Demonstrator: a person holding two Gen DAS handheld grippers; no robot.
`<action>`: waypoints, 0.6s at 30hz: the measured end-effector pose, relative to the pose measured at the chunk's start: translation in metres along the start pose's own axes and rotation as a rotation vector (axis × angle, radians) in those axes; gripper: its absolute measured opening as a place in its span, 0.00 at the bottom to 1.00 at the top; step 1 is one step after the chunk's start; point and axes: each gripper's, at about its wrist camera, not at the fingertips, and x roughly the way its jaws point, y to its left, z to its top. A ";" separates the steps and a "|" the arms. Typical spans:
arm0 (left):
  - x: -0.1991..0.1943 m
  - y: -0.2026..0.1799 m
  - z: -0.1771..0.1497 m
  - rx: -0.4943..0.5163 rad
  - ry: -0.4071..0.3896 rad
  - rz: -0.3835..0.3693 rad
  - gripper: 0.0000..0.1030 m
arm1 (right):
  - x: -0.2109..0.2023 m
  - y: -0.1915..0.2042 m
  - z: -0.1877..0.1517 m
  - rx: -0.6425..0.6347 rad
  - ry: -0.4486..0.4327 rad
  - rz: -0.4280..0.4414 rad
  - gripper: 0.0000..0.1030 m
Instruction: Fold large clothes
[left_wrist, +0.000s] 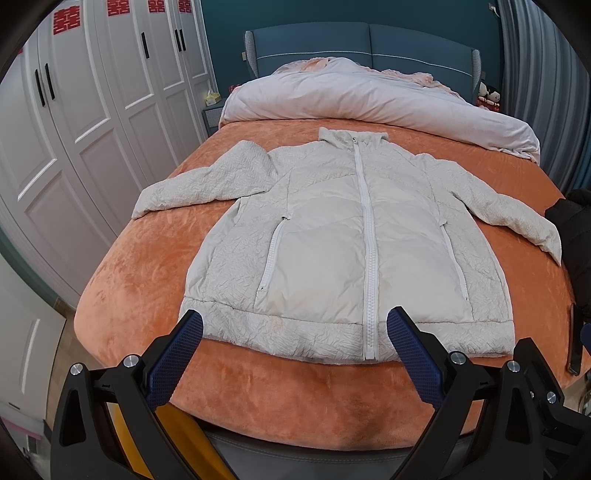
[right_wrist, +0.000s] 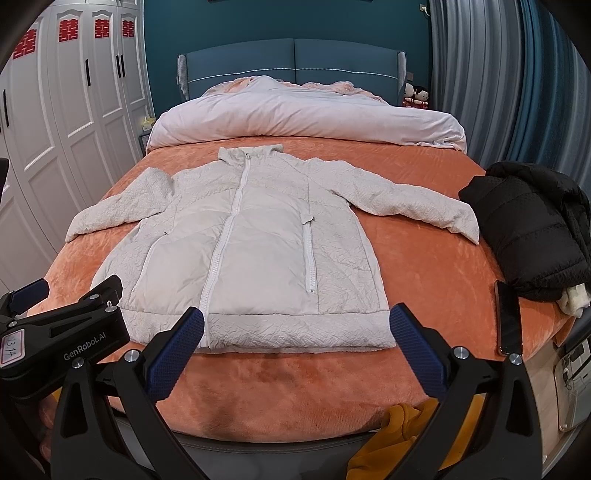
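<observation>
A white zipped puffer jacket (left_wrist: 343, 243) lies flat, front up, on the orange bedspread (left_wrist: 140, 280), hood toward the headboard, both sleeves spread out. It also shows in the right wrist view (right_wrist: 258, 251). My left gripper (left_wrist: 295, 332) is open and empty, held just above the jacket's hem near the foot of the bed. My right gripper (right_wrist: 297, 328) is open and empty over the hem too. The left gripper's body (right_wrist: 62, 325) shows at the left of the right wrist view.
A black puffer jacket (right_wrist: 532, 229) is bundled at the bed's right edge, with a phone (right_wrist: 509, 317) in front of it. A rolled pale duvet (left_wrist: 369, 99) lies by the blue headboard. White wardrobes (left_wrist: 74, 122) stand left. Yellow cloth (right_wrist: 399, 439) lies below the bed's foot.
</observation>
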 end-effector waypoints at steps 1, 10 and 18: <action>0.000 0.000 0.000 -0.001 0.000 0.000 0.94 | 0.000 0.000 0.000 0.001 0.001 0.001 0.95; 0.001 0.001 -0.002 0.000 0.007 0.001 0.94 | 0.002 0.000 -0.001 -0.002 0.011 0.000 0.95; 0.018 -0.001 -0.002 0.006 0.043 0.006 0.94 | 0.018 0.000 -0.001 -0.014 0.054 0.005 0.95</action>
